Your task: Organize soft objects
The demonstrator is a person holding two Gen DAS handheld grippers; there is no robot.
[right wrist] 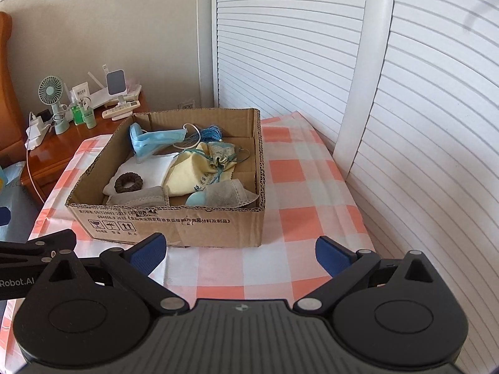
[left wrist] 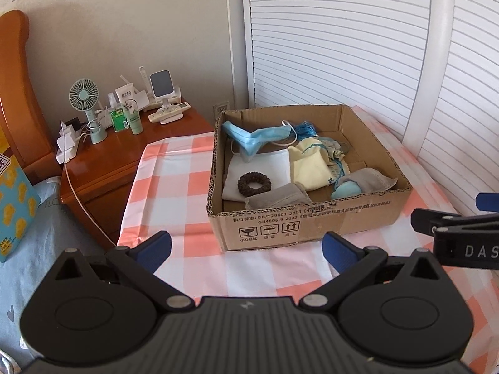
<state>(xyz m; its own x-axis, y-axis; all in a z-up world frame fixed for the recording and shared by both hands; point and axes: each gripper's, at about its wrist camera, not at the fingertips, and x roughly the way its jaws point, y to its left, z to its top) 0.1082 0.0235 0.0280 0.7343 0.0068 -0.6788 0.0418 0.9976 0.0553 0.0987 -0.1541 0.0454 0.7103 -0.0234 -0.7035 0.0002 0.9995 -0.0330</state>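
A shallow cardboard box (left wrist: 299, 222) (right wrist: 199, 226) stands on the checked tablecloth. In it lie a blue face mask (left wrist: 255, 140) (right wrist: 152, 140), a white cloth (left wrist: 265, 168) (right wrist: 146, 170), a dark scrunchie (left wrist: 254, 182) (right wrist: 128, 183), a yellow cloth (left wrist: 312, 163) (right wrist: 193, 171), grey masks (left wrist: 371, 179) (right wrist: 229, 194), a light-blue soft thing (left wrist: 346, 188) (right wrist: 196, 200) and a blue tassel (left wrist: 304, 131) (right wrist: 210, 132). My left gripper (left wrist: 246, 251) is open and empty before the box. My right gripper (right wrist: 240, 254) is open and empty before the box's right corner.
A wooden nightstand (left wrist: 109, 168) (right wrist: 53, 152) at the left carries a small fan (left wrist: 84, 96), bottles, chargers and a remote. White louvred doors (left wrist: 343, 37) stand behind the table. A white curved frame (right wrist: 368, 62) rises at the right. Bedding (left wrist: 31, 233) lies at the far left.
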